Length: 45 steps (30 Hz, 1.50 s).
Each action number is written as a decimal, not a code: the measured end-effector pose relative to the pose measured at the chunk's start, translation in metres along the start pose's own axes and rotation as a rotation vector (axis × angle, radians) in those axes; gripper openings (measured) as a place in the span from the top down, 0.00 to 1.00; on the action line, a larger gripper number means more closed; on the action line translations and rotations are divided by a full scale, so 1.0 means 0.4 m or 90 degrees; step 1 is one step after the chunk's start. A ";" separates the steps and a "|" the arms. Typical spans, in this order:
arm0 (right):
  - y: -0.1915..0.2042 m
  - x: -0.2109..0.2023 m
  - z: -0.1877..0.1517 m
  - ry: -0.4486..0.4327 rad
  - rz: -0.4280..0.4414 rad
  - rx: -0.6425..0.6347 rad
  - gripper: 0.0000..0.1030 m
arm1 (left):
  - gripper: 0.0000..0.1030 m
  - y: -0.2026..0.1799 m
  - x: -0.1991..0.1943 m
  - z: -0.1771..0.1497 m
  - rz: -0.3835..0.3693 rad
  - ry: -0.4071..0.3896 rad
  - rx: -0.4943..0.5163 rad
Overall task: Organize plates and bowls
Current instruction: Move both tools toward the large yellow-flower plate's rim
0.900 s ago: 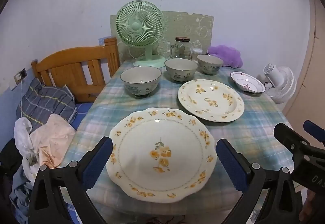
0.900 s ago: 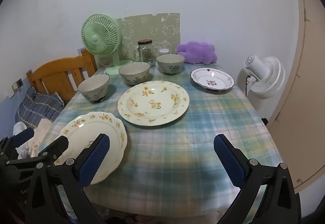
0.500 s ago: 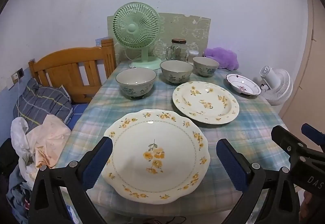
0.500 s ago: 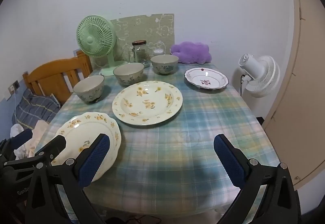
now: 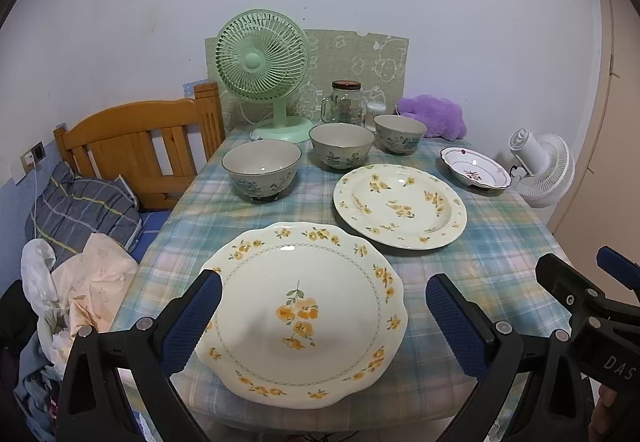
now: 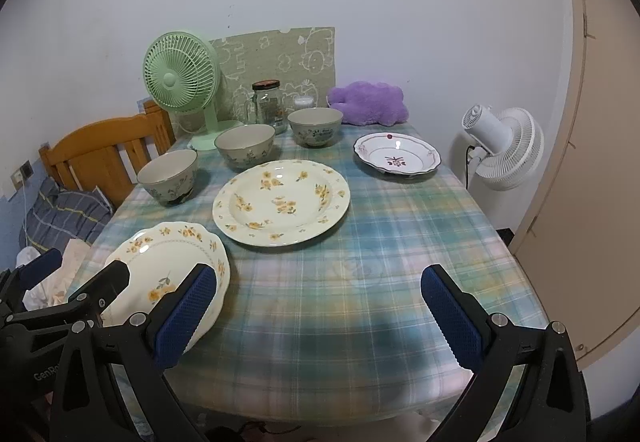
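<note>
A scalloped yellow-flower plate (image 5: pixel 304 306) (image 6: pixel 168 274) lies at the table's near left. A round yellow-flower plate (image 5: pixel 400 205) (image 6: pixel 282 199) lies mid-table. A small red-flower dish (image 5: pixel 476 171) (image 6: pixel 396 159) sits far right. Three grey floral bowls (image 5: pixel 261 169) (image 5: pixel 342 145) (image 5: pixel 400 133) stand in a row behind; they also show in the right wrist view (image 6: pixel 168 175) (image 6: pixel 245 143) (image 6: pixel 315 125). My left gripper (image 5: pixel 320 322) is open and empty, just above the scalloped plate's near part. My right gripper (image 6: pixel 320 316) is open and empty over bare cloth at the near edge.
The checked tablecloth (image 6: pixel 380 262) covers the table. A green fan (image 5: pixel 262 61), glass jar (image 5: pixel 345 101) and purple plush (image 5: pixel 434 115) stand at the back. A wooden bed frame (image 5: pixel 136 145) with clothes is left. A white fan (image 6: pixel 500 147) stands right.
Both grippers have drawn back and up a little from the table; the dishes look slightly farther. Nothing on the table has moved.
</note>
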State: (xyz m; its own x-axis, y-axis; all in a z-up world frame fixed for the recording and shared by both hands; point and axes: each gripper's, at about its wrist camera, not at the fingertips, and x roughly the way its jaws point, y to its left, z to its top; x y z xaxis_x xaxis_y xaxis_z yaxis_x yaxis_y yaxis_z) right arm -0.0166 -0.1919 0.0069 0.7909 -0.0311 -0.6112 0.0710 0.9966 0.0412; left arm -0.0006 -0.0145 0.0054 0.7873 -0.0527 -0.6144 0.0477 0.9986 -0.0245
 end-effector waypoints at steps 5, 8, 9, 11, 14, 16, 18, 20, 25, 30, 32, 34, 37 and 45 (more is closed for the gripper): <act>0.001 -0.004 0.001 -0.002 -0.002 -0.005 0.00 | 0.01 -0.006 0.000 0.000 -0.004 -0.001 0.004; 0.002 -0.003 0.001 0.001 -0.004 -0.002 0.00 | 0.01 -0.011 -0.002 -0.002 -0.006 -0.003 0.005; 0.003 -0.002 0.001 0.003 -0.003 -0.001 0.00 | 0.01 -0.011 -0.002 -0.002 -0.007 -0.003 0.005; 0.003 -0.005 0.002 0.002 -0.006 -0.001 0.00 | 0.01 -0.015 -0.003 -0.003 -0.007 -0.005 0.008; -0.002 -0.010 0.000 -0.002 -0.021 -0.001 0.00 | 0.01 -0.018 -0.005 -0.009 -0.008 -0.005 0.010; -0.002 -0.010 -0.001 -0.003 -0.021 0.003 0.00 | 0.01 -0.018 -0.005 -0.008 -0.008 -0.006 0.010; -0.001 -0.011 -0.001 -0.006 -0.021 0.002 0.00 | 0.01 -0.019 -0.005 -0.010 -0.007 -0.008 0.010; -0.002 -0.012 -0.002 -0.007 -0.021 0.001 0.00 | 0.01 -0.018 -0.006 -0.012 -0.008 -0.008 0.008; -0.002 -0.013 -0.001 -0.006 -0.023 0.002 0.00 | 0.01 -0.018 -0.009 -0.012 -0.011 -0.006 0.009; -0.001 -0.014 -0.002 -0.007 -0.023 0.003 0.00 | 0.01 -0.018 -0.011 -0.011 -0.011 -0.006 0.009; -0.002 -0.013 -0.001 -0.008 -0.022 0.003 0.00 | 0.01 -0.015 -0.010 -0.011 -0.011 -0.006 0.008; -0.004 -0.012 0.000 -0.009 -0.022 0.004 0.00 | 0.01 -0.014 -0.013 -0.009 -0.010 -0.008 0.009; -0.006 -0.011 0.001 -0.010 -0.021 0.005 0.00 | 0.01 -0.013 -0.016 -0.008 -0.007 -0.011 0.008; -0.008 -0.014 0.003 -0.010 -0.022 0.005 0.00 | 0.01 -0.012 -0.017 -0.006 -0.007 -0.012 0.009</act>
State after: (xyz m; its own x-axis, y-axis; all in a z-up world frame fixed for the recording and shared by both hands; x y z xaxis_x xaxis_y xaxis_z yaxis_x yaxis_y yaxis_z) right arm -0.0206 -0.1951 0.0110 0.7976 -0.0664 -0.5995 0.1030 0.9943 0.0268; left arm -0.0076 -0.0188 0.0076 0.7978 -0.0633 -0.5996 0.0643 0.9977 -0.0197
